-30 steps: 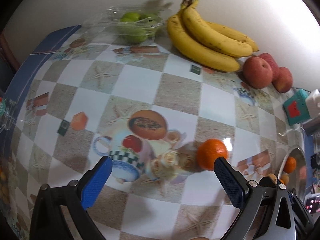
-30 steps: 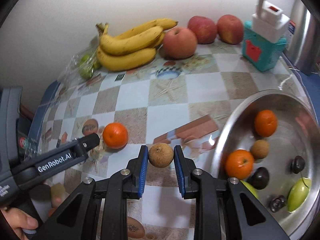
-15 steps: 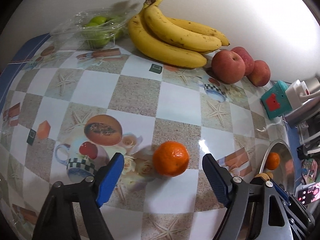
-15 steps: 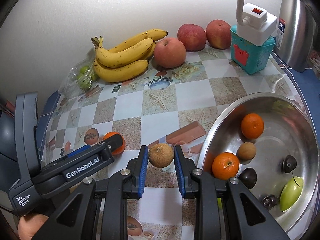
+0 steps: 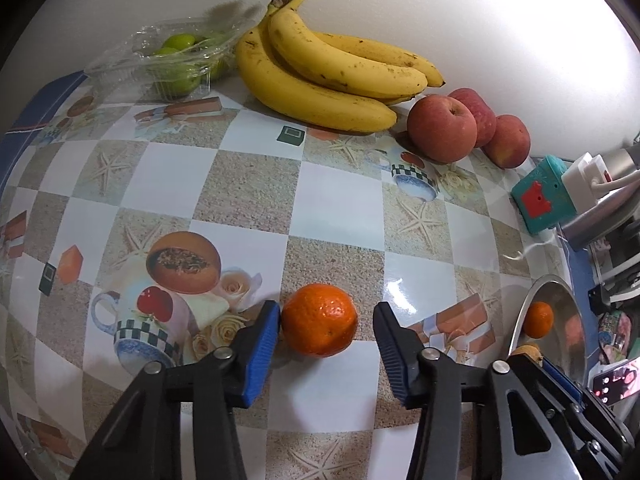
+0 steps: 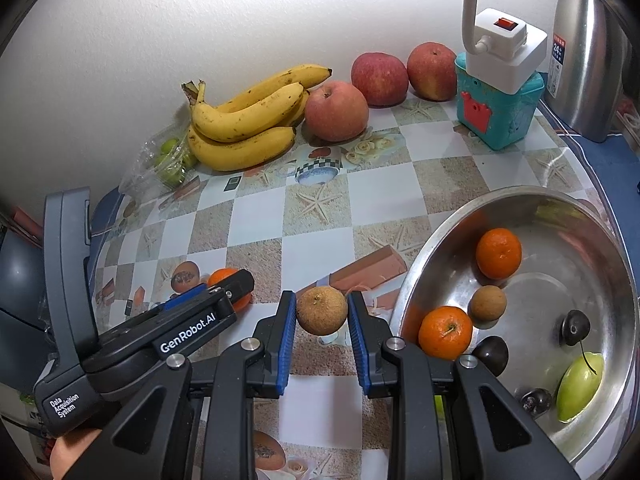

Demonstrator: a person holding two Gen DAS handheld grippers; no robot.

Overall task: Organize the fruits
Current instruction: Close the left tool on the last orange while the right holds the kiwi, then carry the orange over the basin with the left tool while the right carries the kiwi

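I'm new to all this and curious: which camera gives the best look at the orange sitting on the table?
The left wrist view. There the orange lies whole and close up between the closing left gripper; one pad is at its side, the other is apart. In the right wrist view the orange is small and mostly hidden behind the left gripper.

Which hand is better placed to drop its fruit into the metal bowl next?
Right. The right gripper already clamps the brown fruit beside the bowl; the left gripper is only closing around the orange.

Bare tablecloth mid-table — bananas, apples line wall.
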